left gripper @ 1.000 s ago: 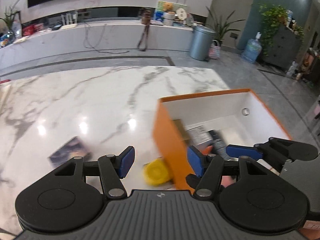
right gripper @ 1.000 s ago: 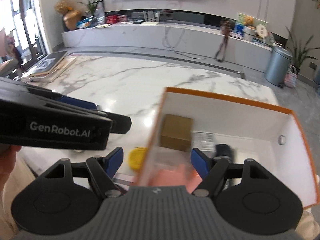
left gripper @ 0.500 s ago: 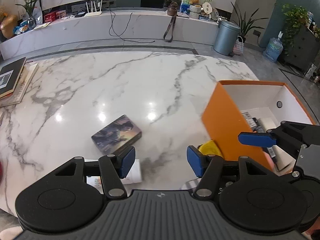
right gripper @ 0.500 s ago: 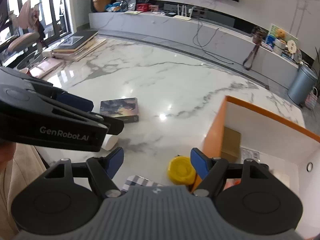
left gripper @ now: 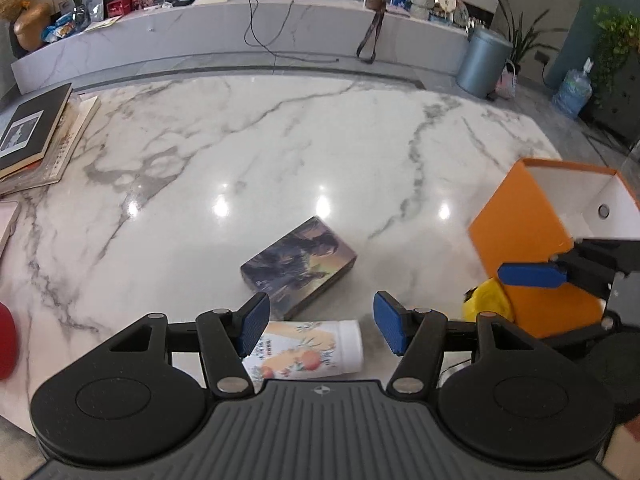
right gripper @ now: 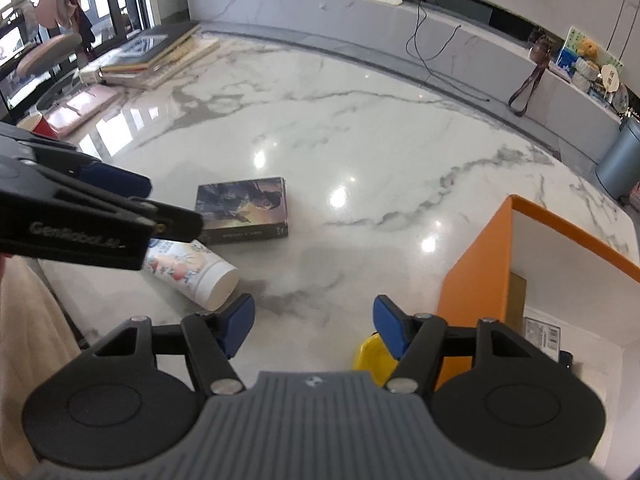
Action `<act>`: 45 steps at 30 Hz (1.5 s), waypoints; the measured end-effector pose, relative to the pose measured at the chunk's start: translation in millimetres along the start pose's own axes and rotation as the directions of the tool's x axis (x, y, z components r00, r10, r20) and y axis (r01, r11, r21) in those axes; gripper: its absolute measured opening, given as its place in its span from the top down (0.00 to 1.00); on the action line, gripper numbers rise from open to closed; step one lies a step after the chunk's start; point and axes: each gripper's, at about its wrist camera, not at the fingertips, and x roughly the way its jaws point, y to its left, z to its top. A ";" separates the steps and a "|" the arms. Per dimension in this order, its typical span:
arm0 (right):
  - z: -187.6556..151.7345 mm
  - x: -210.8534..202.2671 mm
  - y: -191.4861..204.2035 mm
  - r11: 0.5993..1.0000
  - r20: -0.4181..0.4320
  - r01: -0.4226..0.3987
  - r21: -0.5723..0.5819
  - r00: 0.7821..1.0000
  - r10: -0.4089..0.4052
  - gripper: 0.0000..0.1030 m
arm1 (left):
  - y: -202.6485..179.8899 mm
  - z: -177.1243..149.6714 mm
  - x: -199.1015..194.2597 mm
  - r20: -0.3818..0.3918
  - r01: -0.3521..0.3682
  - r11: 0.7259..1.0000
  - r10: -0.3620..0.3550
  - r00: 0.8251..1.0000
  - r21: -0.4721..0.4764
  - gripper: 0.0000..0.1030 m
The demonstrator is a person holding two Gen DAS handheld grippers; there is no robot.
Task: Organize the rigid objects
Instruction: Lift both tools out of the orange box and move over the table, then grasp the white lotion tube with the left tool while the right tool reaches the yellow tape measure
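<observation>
A dark picture-printed box (left gripper: 299,265) lies flat on the marble table (left gripper: 280,152); it also shows in the right wrist view (right gripper: 244,210). A white cup with a fruit print (left gripper: 308,350) lies on its side just under my open left gripper (left gripper: 322,326), and shows in the right wrist view (right gripper: 192,274). A yellow round object (left gripper: 486,302) rests against the orange box (left gripper: 520,240), which holds several items (right gripper: 540,332). My right gripper (right gripper: 314,330) is open and empty above the table, between the cup and the yellow object (right gripper: 372,354).
Stacked books (left gripper: 36,136) lie at the table's far left. A red object (left gripper: 6,340) sits at the left edge. A pink flat item (right gripper: 86,104) lies near the books. The left gripper's body (right gripper: 80,216) crosses the right wrist view.
Both grippers have swung left and back from the orange box. The picture box and the fallen cup have come into view under the left gripper.
</observation>
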 end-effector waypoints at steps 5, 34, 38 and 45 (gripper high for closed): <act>4.3 16.7 2.3 1.000 -0.054 -0.016 -0.016 0.998 0.015 0.46 | 1.8 -5.0 7.9 -0.044 0.043 0.992 -0.038 0.998 0.117 0.32; 5.8 67.0 3.7 0.875 -0.381 -0.027 -0.483 0.907 -0.182 0.58 | -15.3 -32.7 49.0 -0.161 0.057 0.863 0.029 0.987 0.501 0.44; 12.0 67.1 1.7 0.896 -0.337 -0.007 -0.444 0.928 -0.160 0.66 | -17.2 -29.8 52.1 -0.158 0.030 0.904 0.042 0.987 0.426 0.54; 15.3 76.5 6.0 0.905 -0.335 -0.010 -0.426 0.930 -0.148 0.77 | -21.5 -19.1 50.7 -0.151 0.044 0.940 0.008 0.988 0.339 0.70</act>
